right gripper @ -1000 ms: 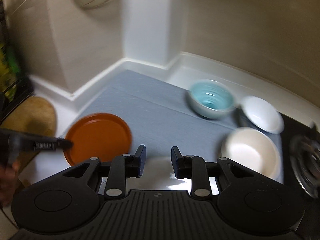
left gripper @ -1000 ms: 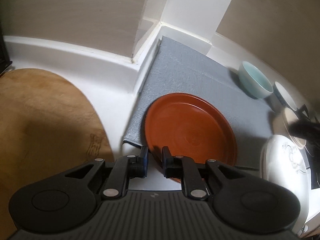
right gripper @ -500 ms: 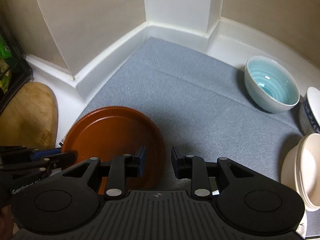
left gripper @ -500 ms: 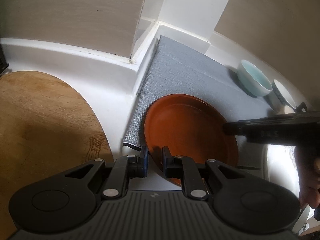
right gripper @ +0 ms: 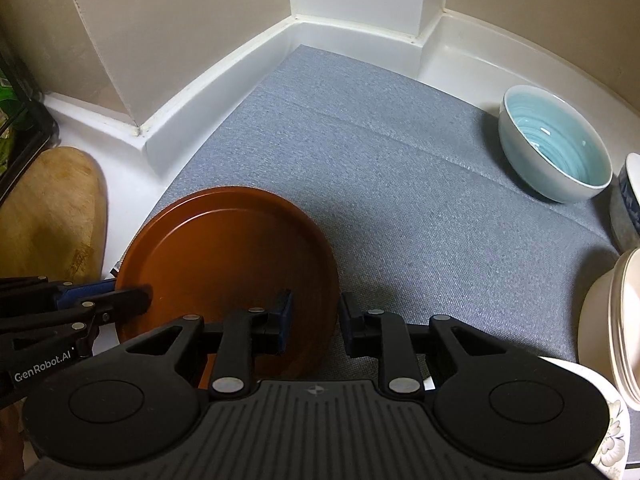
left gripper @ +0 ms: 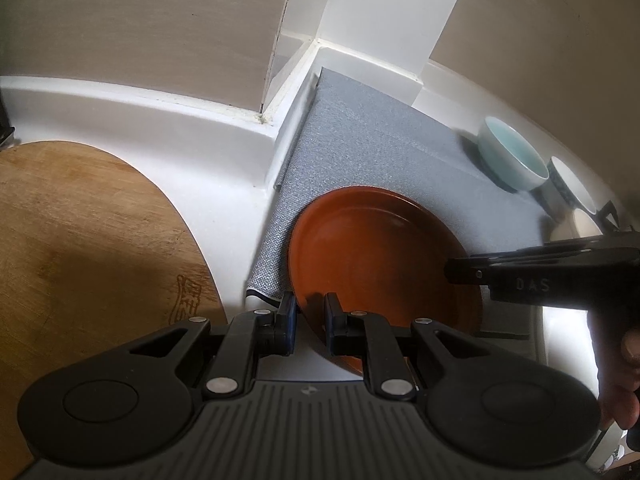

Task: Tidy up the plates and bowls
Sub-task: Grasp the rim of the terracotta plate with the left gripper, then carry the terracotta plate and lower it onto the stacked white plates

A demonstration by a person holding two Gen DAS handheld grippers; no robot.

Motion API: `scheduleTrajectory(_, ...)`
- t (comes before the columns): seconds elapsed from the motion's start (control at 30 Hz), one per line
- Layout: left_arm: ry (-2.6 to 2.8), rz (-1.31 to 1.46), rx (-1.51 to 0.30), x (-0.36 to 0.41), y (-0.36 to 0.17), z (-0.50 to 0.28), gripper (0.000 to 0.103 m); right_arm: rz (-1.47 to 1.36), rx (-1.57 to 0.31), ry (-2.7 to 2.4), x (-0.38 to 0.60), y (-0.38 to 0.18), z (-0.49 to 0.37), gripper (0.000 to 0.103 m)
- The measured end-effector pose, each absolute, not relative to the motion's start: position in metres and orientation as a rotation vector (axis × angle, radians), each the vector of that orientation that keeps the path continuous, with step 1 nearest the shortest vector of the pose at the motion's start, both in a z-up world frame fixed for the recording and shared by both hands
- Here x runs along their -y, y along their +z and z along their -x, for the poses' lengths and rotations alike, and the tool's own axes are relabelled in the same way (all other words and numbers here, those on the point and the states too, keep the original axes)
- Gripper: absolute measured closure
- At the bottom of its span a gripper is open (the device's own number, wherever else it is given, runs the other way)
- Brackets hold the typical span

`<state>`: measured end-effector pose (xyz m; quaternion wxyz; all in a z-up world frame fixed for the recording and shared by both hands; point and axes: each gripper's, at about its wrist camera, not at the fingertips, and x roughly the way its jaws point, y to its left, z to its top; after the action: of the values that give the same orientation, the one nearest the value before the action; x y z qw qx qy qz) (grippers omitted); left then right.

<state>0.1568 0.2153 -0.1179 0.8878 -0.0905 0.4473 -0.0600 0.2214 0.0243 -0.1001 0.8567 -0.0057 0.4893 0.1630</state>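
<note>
Left gripper (left gripper: 310, 322) jaws clamped on empty orange plate (right gripper: 228, 264) rim, right gripper (right gripper: 315, 320) jaws apart straddling opposite rim

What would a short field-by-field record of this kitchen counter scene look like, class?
surface: grey woven mat on a white counter
plate: round brown plate at the mat's near left corner
left gripper: fingers straddle the plate's near rim, narrow gap
right gripper: open, over the plate's right edge
bowls: pale blue ceramic bowl far right; stacked cream bowls nearer
beside mat: oval wooden cutting board
</note>
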Motion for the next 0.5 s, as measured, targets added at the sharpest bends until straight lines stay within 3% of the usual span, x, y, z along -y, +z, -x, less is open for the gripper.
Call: scheduleTrajectory(0.5, -0.074, 0.205, -0.916, -0.214, -0.111, -0.142, 0.088, 0.034, -0.996, 0.366, -0.021, -0.099, -0.211, 0.088)
